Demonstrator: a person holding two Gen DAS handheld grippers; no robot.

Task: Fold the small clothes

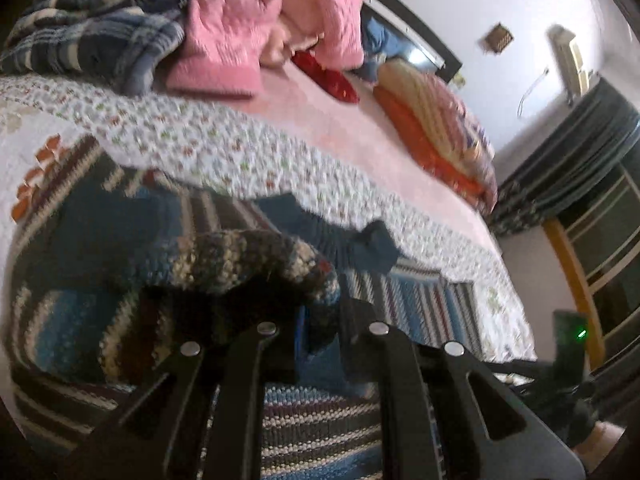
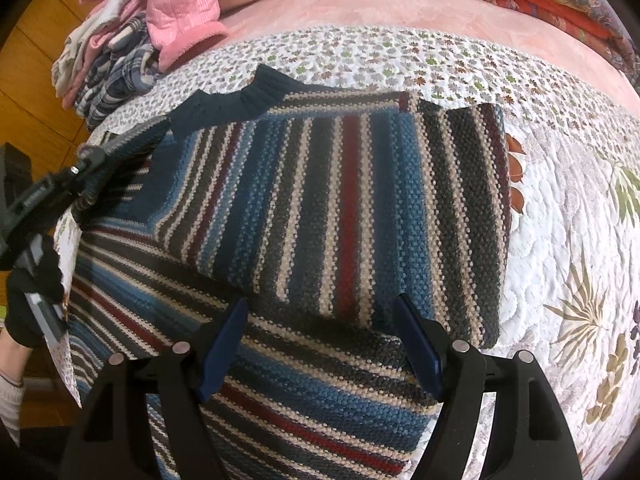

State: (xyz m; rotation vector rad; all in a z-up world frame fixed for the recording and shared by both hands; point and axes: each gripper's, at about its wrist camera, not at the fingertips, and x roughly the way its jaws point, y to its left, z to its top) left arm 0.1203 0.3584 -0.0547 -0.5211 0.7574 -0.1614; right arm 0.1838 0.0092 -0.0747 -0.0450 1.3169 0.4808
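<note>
Right wrist view — the right gripper (image 2: 320,344), jaws wide apart, hovers over the striped blue-red-cream knitted sweater (image 2: 320,208) on the floral quilted bedspread (image 2: 560,208), collar pointing away; the left gripper (image 1: 316,336) pinches its fabric — no writing readable.

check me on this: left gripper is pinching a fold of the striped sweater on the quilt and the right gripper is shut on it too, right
Not quite. The right gripper is open: the right wrist view shows its blue pads spread apart above the striped sweater, gripping nothing. The rest holds: the left gripper does pinch a fold of the sweater, which lies on the quilt.
</note>
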